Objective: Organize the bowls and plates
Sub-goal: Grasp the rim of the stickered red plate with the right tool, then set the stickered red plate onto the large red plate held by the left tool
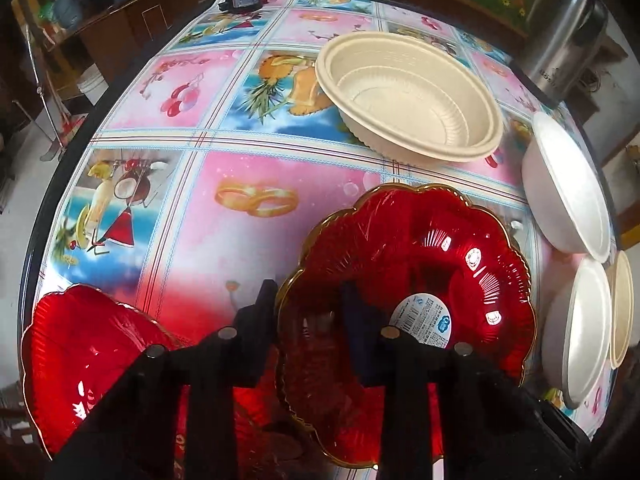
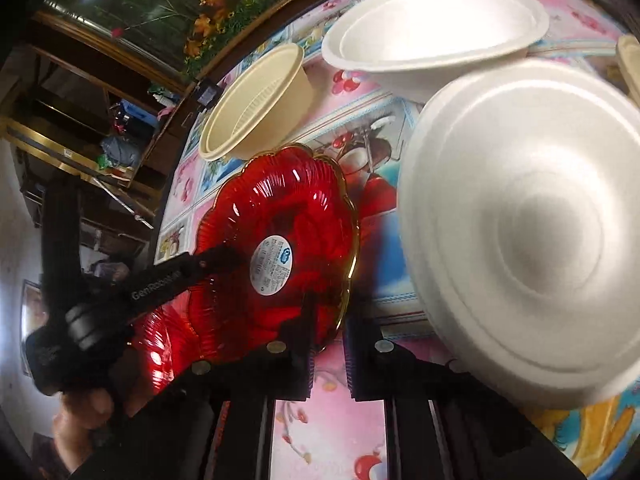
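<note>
Left claw [image 1: 308, 320] is clamped on the near rim of the labelled red plate [image 1: 404, 280], one finger over, one under. Right claw [image 2: 328, 344] is closed on that plate's gold edge too, as far as I can tell. I'd lift level and slow, then stack it on the other red plate [image 1: 88, 356] just left; the cream bowl [image 1: 408, 96] sits behind on the bench [image 1: 192, 168].

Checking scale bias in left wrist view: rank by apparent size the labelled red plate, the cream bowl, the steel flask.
1. labelled red plate, largest, though nearest the camera
2. cream bowl
3. steel flask, smallest, cropped at the edge
</note>
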The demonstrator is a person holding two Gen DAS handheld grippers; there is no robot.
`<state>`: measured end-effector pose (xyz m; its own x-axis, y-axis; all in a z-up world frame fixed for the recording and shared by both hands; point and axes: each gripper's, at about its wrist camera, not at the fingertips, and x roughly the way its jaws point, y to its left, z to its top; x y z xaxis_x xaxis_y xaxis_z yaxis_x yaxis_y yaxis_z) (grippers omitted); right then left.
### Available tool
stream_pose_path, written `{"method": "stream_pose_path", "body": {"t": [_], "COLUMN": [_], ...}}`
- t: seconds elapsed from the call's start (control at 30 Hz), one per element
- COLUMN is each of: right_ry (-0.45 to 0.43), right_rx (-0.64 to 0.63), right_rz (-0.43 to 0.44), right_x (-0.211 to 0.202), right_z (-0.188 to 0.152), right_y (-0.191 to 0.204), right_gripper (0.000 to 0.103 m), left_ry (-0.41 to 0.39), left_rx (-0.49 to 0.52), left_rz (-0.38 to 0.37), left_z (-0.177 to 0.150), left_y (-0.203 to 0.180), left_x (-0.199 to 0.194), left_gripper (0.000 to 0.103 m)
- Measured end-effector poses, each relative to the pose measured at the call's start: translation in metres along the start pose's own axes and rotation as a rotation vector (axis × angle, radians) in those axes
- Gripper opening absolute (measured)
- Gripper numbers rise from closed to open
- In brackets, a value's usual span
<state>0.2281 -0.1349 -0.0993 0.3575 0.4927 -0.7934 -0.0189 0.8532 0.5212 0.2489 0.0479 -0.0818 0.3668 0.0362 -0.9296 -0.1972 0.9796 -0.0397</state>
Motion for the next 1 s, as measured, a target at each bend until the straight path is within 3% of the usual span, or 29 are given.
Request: {"method": "stream_pose_path", "body": {"t": [0.17, 0.43, 0.73, 1.0], "right_ry": [-0.030, -0.110, -0.176, -0.145], "right_rx": [-0.018, -0.087, -0.230, -0.358], "right_rz": [-0.002, 0.016, 0.063, 0.106], "right_x": [-0.012, -0.047, -0.082, -0.075], "right_z": [-0.004, -0.012, -0.036, -0.066], "right_y": [0.002, 0.026, 0.082, 0.134], "right_gripper": [0.011, 0.011, 0.011, 0.010], "left_ry": [-0.072, -0.160, -0.278, -0.294], "left_rx": [0.039, 0.018, -0.080, -0.194], "left_rz": [0.005, -0.029, -0.041, -0.024], "left_z": [-0.001, -0.007, -0.038, -0.077], "left_y": [-0.005, 0.011, 0.065, 0.125], "left_x": [-0.022, -0.065, -0.122, -0.135], "left_gripper": [0.026, 0.025, 0.024, 0.024]}}
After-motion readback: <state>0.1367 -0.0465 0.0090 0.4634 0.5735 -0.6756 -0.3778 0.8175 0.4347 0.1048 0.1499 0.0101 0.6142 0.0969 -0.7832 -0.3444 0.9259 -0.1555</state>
